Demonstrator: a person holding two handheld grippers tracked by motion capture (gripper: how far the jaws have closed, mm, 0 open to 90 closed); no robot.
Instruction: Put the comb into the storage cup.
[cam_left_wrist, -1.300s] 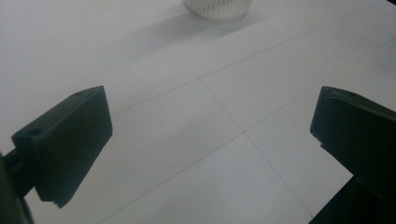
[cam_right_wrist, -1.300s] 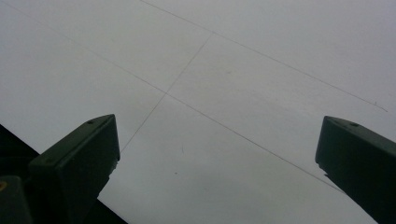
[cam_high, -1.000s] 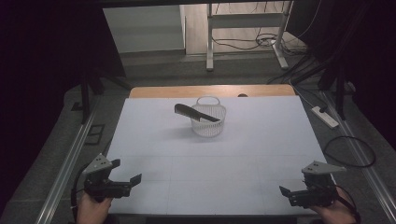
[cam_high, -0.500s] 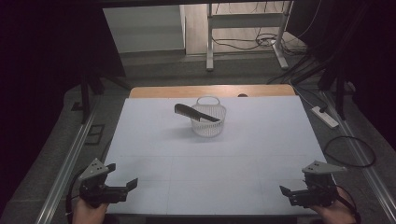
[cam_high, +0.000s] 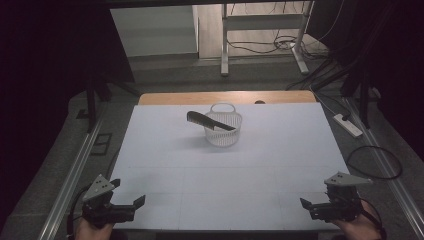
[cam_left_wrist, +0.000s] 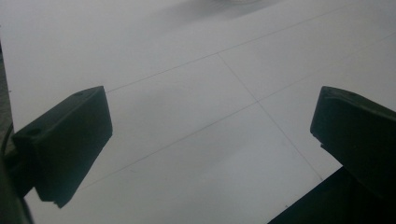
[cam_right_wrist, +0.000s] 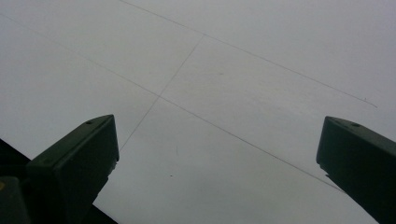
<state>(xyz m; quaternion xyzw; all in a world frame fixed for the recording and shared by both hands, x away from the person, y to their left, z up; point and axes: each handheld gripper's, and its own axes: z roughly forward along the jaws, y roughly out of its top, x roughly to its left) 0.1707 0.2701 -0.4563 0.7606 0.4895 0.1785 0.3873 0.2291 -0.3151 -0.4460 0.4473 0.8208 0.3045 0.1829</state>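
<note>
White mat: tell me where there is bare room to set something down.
The white mat is bare between the basket and the near edge, from the left gripper across to the right gripper. Both side strips beside the basket are free too. The one taken spot is far-centre, where the comb rests across the basket rim.

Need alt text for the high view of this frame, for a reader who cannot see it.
A black comb lies across the rim of a small white basket near the far edge of a white table. At the near edge, the left gripper and right gripper rest open and empty, far from both.
</note>
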